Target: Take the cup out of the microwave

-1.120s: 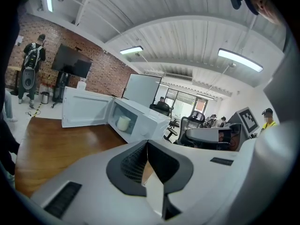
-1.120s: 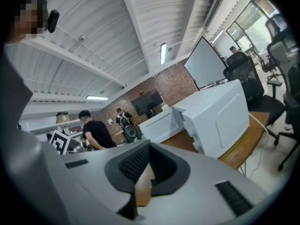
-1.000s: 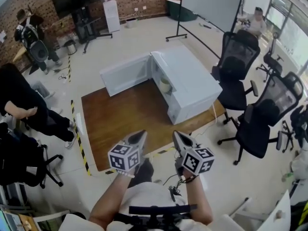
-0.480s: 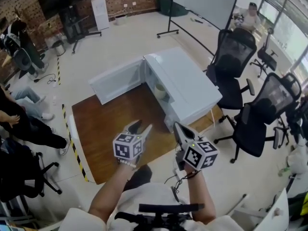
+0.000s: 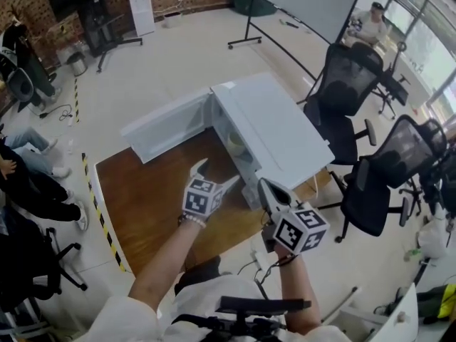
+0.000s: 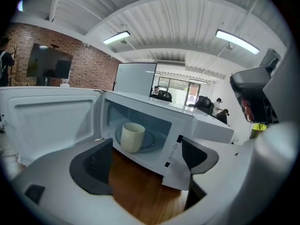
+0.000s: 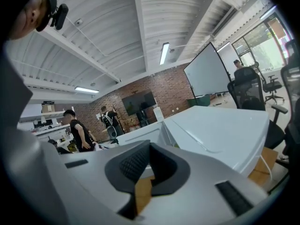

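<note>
– Fingers (image 6: 91,165) of the left gripper (image 6: 146,172): what do we enter?
– Item 1. 2 pads, wide apart and opening. Nothing stands between them; only bare table (image 6: 140,196) shows through the gap. We hold nothing on this side.
– And the right gripper (image 7: 147,165)?
– Item 2. Jaws together, empty. In the head view we have it just off the near front corner of the microwave (image 5: 285,130), outside the cavity.
– Item 3, the cup (image 6: 132,136)?
– 1 cup, cream, upright, mouth up, so its long axis is vertical. It stands on the turntable plate (image 6: 152,142) inside the cavity. The door (image 6: 47,111) is swung fully open at 9 o'clock of it.
– Bearing from our fingers?
– In the left gripper view the cup lies at 11 o'clock of the gap, past the sill and well apart from the pads. In the head view it lies at 1 o'clock of the left gripper and at 11 o'clock of the right.
– Which hand do we list for the reach?
– Left, in our judgement. It is nearer, it faces the opening, and its jaws are spreading. We would have to bear toward 11 o'clock so that the 2 pads straddle the cup's wall, 1 on each side.
</note>
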`<act>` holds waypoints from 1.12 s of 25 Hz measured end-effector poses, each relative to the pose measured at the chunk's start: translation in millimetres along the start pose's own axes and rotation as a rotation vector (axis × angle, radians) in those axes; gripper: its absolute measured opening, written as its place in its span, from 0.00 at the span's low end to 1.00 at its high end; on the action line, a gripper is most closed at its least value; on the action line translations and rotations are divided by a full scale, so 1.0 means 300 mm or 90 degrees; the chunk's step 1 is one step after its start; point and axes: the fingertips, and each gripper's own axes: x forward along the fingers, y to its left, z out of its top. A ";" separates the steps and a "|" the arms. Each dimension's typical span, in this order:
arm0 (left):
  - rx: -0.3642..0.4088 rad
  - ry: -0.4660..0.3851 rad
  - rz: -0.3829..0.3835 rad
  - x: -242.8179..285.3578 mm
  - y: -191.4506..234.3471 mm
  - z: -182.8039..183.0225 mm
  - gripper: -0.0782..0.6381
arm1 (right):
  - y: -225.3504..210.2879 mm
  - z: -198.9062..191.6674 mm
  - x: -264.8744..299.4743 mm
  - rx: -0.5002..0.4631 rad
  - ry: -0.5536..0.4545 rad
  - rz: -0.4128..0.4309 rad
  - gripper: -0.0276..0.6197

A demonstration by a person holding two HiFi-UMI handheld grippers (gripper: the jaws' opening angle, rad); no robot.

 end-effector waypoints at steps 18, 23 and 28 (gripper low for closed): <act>0.092 0.029 -0.033 0.482 0.155 -0.029 0.84 | -0.093 0.058 0.181 -0.008 0.032 -0.060 0.05; 0.108 0.025 -0.042 0.532 0.157 -0.025 0.84 | -0.120 0.074 0.221 -0.003 0.033 -0.070 0.05; 0.109 0.030 -0.050 0.599 0.157 -0.029 0.84 | -0.139 0.082 0.251 0.005 0.036 -0.074 0.05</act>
